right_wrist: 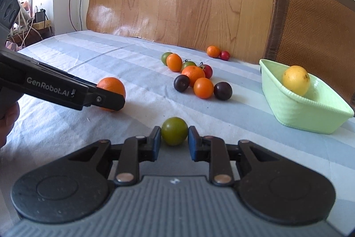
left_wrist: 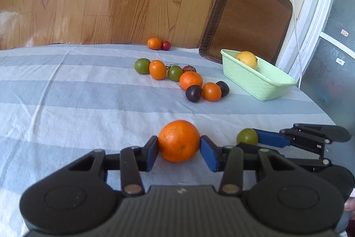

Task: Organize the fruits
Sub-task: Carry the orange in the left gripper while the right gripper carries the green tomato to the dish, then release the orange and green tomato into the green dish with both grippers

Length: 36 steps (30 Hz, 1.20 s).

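Observation:
A large orange (left_wrist: 178, 140) sits between the blue pads of my left gripper (left_wrist: 178, 147), which is shut on it low over the striped cloth. In the right wrist view the same orange (right_wrist: 111, 87) shows behind the left gripper (right_wrist: 111, 101). My right gripper (right_wrist: 174, 137) is shut on a small green fruit (right_wrist: 174, 130), close to the cloth. That green fruit (left_wrist: 247, 136) and the right gripper (left_wrist: 255, 141) lie just right of the left one. A pale green tub (left_wrist: 261, 86) (right_wrist: 295, 112) at the right holds a yellow fruit (left_wrist: 246, 59) (right_wrist: 296, 80).
Several loose orange, green, red and dark purple fruits (left_wrist: 190, 80) (right_wrist: 193, 74) lie mid-table. An orange and a red fruit (left_wrist: 158, 43) sit at the far edge against a wooden panel. A brown woven mat (left_wrist: 248, 14) leans behind the tub. A hand (right_wrist: 8, 121) shows at left.

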Motion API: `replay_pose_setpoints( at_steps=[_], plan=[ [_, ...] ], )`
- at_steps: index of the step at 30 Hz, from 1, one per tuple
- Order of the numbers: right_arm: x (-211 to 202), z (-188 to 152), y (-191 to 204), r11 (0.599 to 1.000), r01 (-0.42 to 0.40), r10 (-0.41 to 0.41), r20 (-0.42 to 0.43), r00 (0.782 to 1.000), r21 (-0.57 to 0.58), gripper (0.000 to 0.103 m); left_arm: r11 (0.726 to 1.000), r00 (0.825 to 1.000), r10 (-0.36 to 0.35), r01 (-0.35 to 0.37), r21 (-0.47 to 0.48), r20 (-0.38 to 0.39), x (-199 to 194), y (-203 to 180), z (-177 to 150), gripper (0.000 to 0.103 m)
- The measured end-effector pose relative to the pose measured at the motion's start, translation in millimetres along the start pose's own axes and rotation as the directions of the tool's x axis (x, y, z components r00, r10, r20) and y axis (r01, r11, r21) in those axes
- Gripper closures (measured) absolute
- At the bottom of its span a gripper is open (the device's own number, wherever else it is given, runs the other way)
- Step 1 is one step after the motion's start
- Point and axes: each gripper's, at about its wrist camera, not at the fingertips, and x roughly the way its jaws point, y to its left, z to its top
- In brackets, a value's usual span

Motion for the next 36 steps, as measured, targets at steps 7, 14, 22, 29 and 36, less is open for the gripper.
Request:
replay_pose_setpoints(
  at_steps=[7,14,22,29,36],
  plan=[
    [-19,17,-53,0.987,0.145,-0.155,0.145,0.977,0.073,0.075,0.995,0.997,-0.082,0.082,0.053,0.010,12,-33,38,0.062],
    [-14,22,-133,0.932,0.304,-0.337,0.165,0.927,0.199,0.075,0.977,0.984,-0.175,0.172,0.126,0.017,66,-98,96,0.062],
    [0,7,-163,0.887,0.371,-0.412,0.107,0.905,0.273,0.073,0.972,0.984,-0.171,0.178,0.154,-0.059,136,-146,118,0.062],
    [-4,5,-169,0.867,0.383,-0.437,0.118,0.892,0.318,0.072,0.973,0.987,-0.147,0.155,0.170,-0.059,151,-156,114,0.058],
    [-14,-2,-179,0.827,0.372,-0.468,0.151,0.871,0.421,0.072,0.981,0.984,-0.165,0.156,0.114,0.069,87,-120,115,0.055]
  ],
)
